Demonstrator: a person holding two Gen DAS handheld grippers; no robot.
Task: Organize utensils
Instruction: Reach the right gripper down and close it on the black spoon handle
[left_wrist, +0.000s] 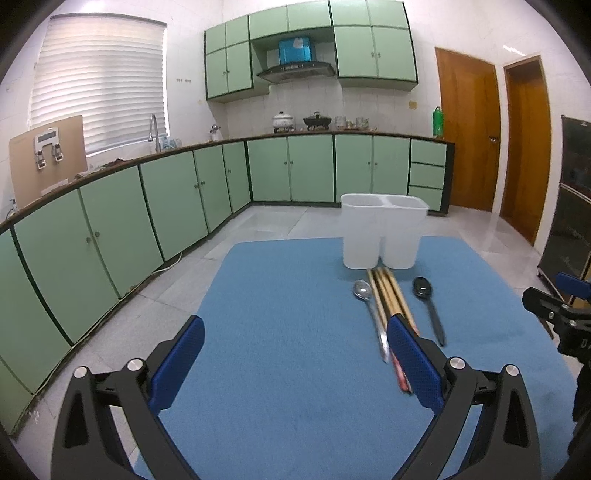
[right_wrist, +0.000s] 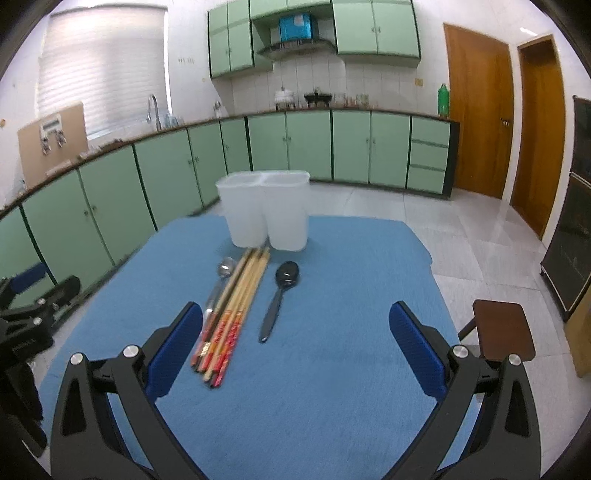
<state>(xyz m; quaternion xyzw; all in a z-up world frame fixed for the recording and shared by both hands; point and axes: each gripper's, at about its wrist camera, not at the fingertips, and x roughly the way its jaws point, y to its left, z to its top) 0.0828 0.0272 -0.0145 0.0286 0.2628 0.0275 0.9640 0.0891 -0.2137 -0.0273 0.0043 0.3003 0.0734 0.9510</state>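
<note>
On the blue mat (right_wrist: 332, 350) lie a bundle of wooden chopsticks (right_wrist: 236, 306) with red ends, a metal spoon (right_wrist: 221, 277) to their left and a black spoon (right_wrist: 280, 295) to their right. Behind them stands a white two-compartment holder (right_wrist: 266, 210), both compartments showing nothing inside. My right gripper (right_wrist: 295, 350) hovers open just near of the utensils. My left gripper (left_wrist: 295, 362) is open over bare mat (left_wrist: 277, 314), its right finger overlapping the chopsticks (left_wrist: 388, 291) in the left wrist view. There the metal spoon (left_wrist: 364, 291), black spoon (left_wrist: 424, 291) and holder (left_wrist: 382, 229) also show.
The table stands in a kitchen with green cabinets (left_wrist: 166, 206) along the left and back walls. Tiled floor surrounds the table. A brown stool (right_wrist: 502, 328) sits off the table's right edge. Wooden doors (right_wrist: 480, 122) are at the far right, a dark cabinet (right_wrist: 569, 251) beside them.
</note>
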